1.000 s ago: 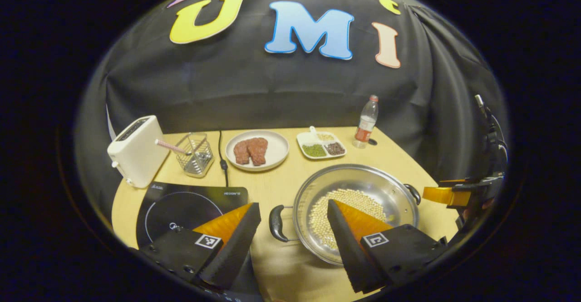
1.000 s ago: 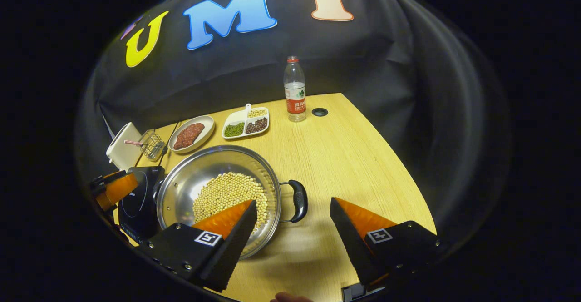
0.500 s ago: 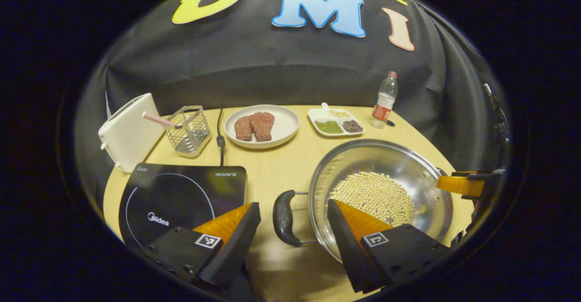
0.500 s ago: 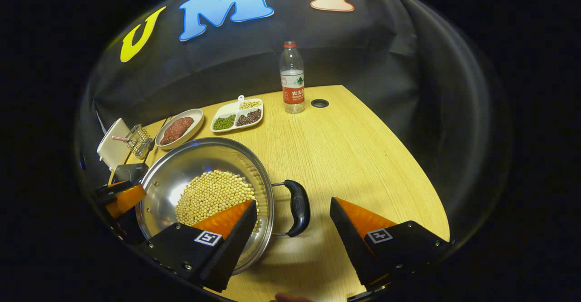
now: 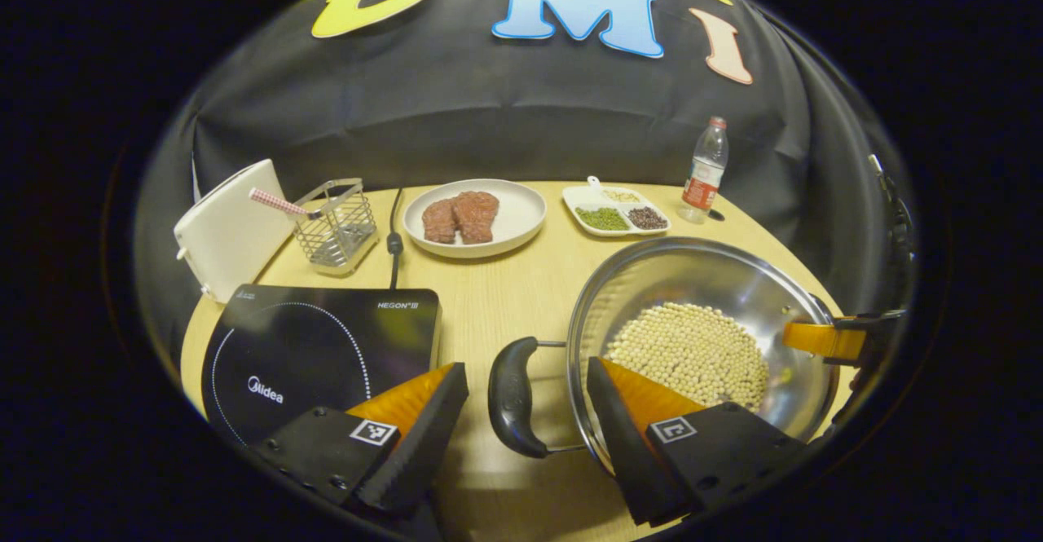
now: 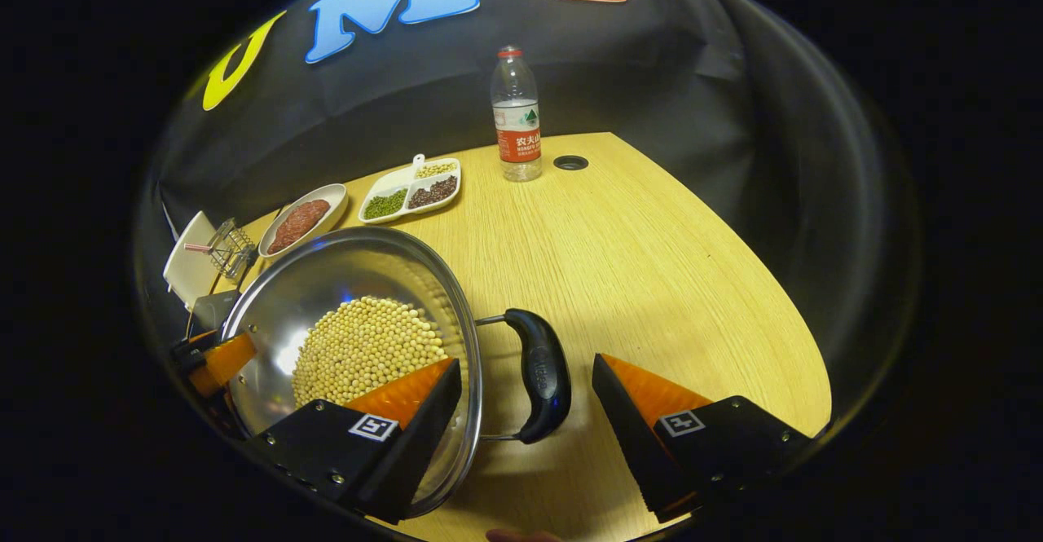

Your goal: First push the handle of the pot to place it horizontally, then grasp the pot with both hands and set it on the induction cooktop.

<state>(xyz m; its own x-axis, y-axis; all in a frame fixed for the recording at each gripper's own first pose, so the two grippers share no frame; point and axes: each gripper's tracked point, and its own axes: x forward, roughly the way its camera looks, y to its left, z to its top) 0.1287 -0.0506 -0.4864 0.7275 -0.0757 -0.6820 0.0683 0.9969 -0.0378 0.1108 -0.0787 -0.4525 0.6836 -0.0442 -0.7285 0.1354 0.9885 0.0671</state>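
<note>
Your left claw (image 5: 525, 424) stands wide open astride the pot's left handle (image 5: 512, 396), low in the left gripper view, gripping nothing. Your right claw (image 6: 525, 420) does likewise around the right handle (image 6: 542, 373). The pot (image 5: 701, 281) of beans rests on the worktop (image 5: 497, 297), handles apparently level. Closing, lifting and transfer to the induction cooktop (image 5: 318, 346), lower left, remain.

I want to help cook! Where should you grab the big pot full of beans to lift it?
Grab the pot by its two black handles, one gripper per side. The left gripper straddles the left handle; the right gripper straddles the right handle. The rim looks thin and slippery, and two handles should keep the beans level.
</note>
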